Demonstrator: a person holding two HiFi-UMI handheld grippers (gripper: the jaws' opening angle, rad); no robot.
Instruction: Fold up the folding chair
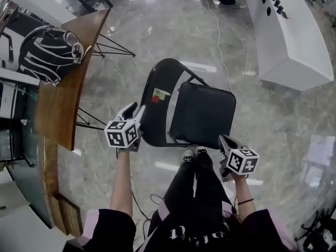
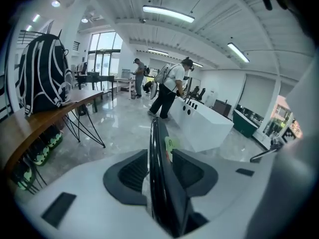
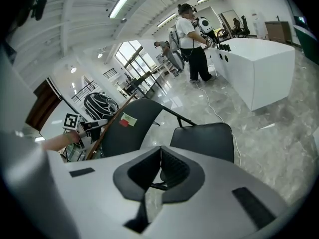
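Two grippers flank the folding chair (image 1: 199, 114), which stands unfolded on the marble floor (image 1: 262, 119) just ahead of the person's legs (image 1: 197, 182). In the head view its backrest is to the left and its seat to the right. Farthest left, a wooden table (image 1: 58, 104) carrying a backpack (image 1: 47, 54) stands near the backrest side, so room there looks tight. The left gripper (image 1: 134, 113) is the nearer tool. Its jaws are spread, and the rim of the backrest (image 1: 160, 83) runs edge-on between them and away along their line. The pads do not appear to press on it yet. The seat (image 1: 205, 114) lies flat, so folding likely means closing seat and backrest together, with the backrest steadied from the left. The right gripper (image 1: 224, 142), jaws pressed together and empty, hangs just beside the seat's near right corner, apparently apart from it. Rightward the floor is open. A white counter (image 1: 286, 41) stands well apart, and a cable (image 1: 218, 30) trails beyond the chair.
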